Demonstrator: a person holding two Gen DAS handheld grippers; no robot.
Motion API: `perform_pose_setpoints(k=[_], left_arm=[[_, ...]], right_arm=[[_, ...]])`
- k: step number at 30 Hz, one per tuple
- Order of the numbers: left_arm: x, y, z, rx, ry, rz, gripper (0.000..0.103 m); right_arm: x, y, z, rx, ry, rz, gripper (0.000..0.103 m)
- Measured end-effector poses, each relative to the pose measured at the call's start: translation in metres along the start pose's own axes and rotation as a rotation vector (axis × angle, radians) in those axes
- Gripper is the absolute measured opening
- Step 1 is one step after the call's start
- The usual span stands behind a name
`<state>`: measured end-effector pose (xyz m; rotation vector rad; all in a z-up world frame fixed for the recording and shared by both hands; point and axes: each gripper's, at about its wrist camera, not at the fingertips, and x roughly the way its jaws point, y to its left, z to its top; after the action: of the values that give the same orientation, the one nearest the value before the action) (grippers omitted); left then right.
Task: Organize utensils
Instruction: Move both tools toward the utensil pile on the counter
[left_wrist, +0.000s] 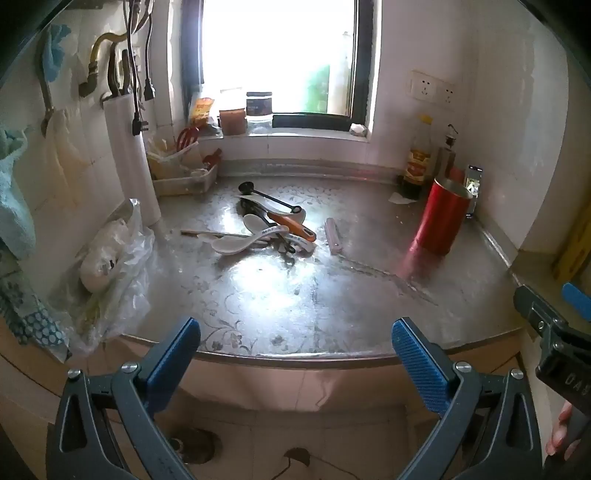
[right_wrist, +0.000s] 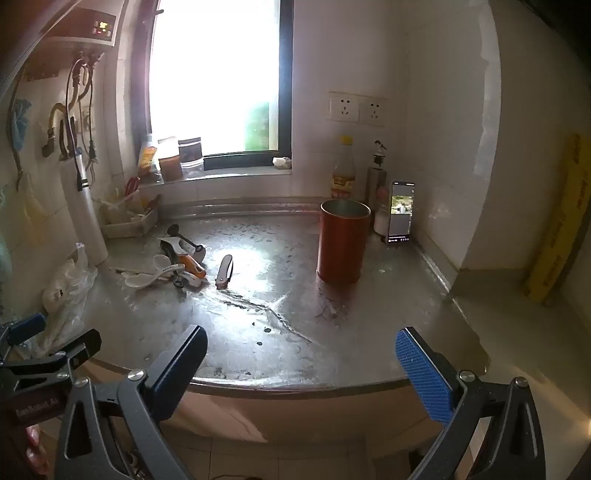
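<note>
Left gripper (left_wrist: 295, 354): held off the near edge of the counter, angled down toward it; jaws wide apart with nothing between them; its blue pads (left_wrist: 419, 363) hang over the counter's front lip.
Right gripper (right_wrist: 301, 363): likewise just off the near edge, tilted down, jaws spread wide and empty; it sits to the right of the left one, whose side shows at the left border of the right wrist view.
Hands: fingertips of a hand (left_wrist: 559, 432) show low at the right border of the left wrist view, behind the other gripper's body.
Utensil pile (left_wrist: 271, 227): lies left of centre on the counter, toward the far side; white spoons, a black scoop, an orange-handled tool and chopsticks cross over one another.
Folding knife (right_wrist: 224, 271): lies alone just right of the pile, apart from it.
Red canister (right_wrist: 343, 242): stands upright, open-topped, right of centre and well apart from the pile.
Counter (right_wrist: 258, 332): metal, patterned, with a rounded near edge; a raised lip runs along the far and right sides.
Open room: bare metal between the near edge and the pile, and between knife and canister.
Left edge: a plastic bag (left_wrist: 110, 266) and a white tray (left_wrist: 184, 181) crowd it.
Far right corner: bottles (right_wrist: 343, 170) and a phone (right_wrist: 400, 212) stand behind the canister.
</note>
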<state>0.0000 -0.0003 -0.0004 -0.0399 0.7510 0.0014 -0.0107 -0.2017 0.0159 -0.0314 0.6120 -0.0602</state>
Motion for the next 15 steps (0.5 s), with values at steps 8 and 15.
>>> perform_pose_setpoints(k=[8, 15], left_arm=[[0.012, -0.003, -0.001, -0.009, 0.011, -0.025, 0.103], [0.019, -0.007, 0.004, 0.007, 0.013, -0.025, 0.103]], right_arm=[[0.008, 0.002, 0.0, -0.004, 0.008, -0.014, 0.103], [0.019, 0.0, -0.002, -0.001, 0.006, -0.008, 0.103]])
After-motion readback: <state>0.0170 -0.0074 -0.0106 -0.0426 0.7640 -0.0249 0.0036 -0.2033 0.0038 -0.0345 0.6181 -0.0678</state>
